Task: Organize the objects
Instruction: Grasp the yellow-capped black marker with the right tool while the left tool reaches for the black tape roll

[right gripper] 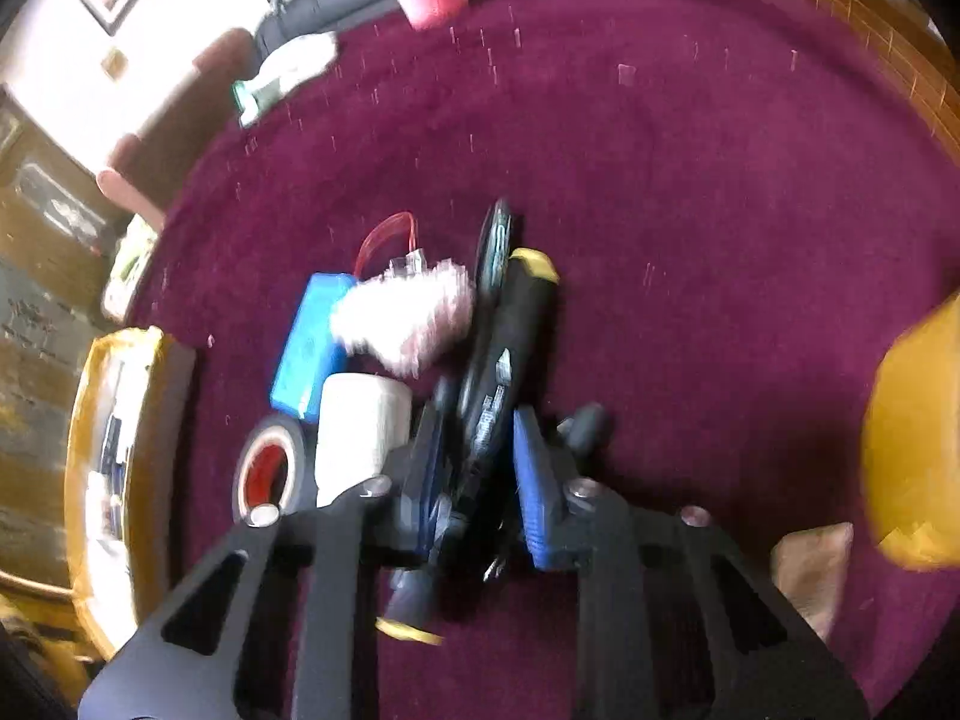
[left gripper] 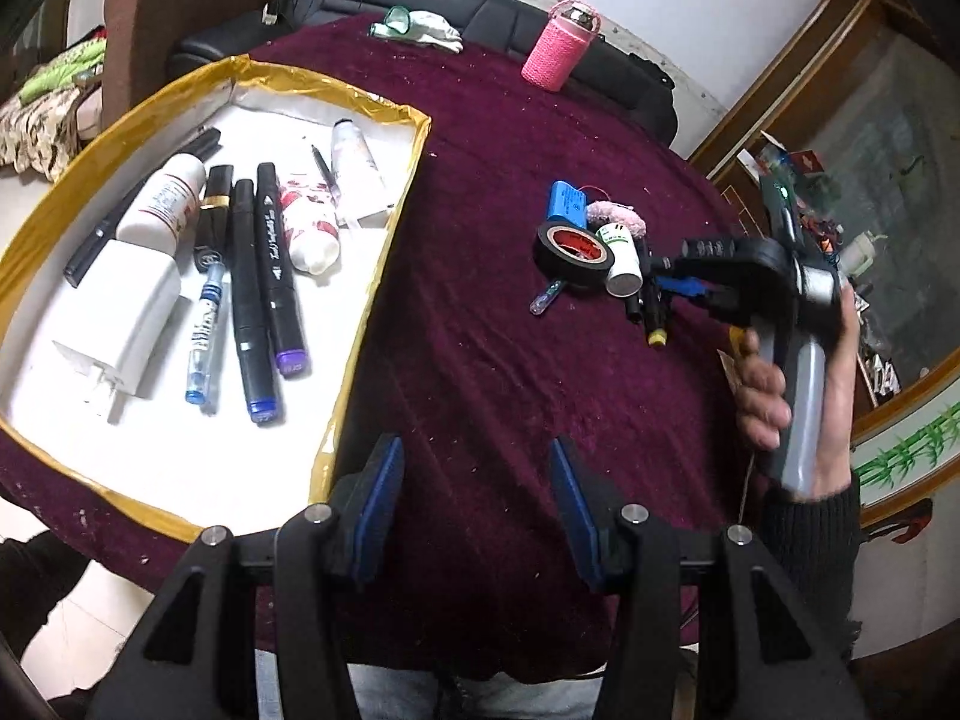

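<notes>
While two black markers (left gripper: 258,294) lie boxed, one tape roll (left gripper: 575,254) waits outside.

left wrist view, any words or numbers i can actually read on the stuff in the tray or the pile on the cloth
Nothing reads cleanly enough to quote.
Purple-capped marker: white script down the barrel, too small to read.
White bottle: printed label, blurred.
Blue pen: printing on the barrel, illegible.
Small white bottle: green label strip, too small.
Black and yellow tool in the right gripper: pale markings, motion-blurred.
</notes>
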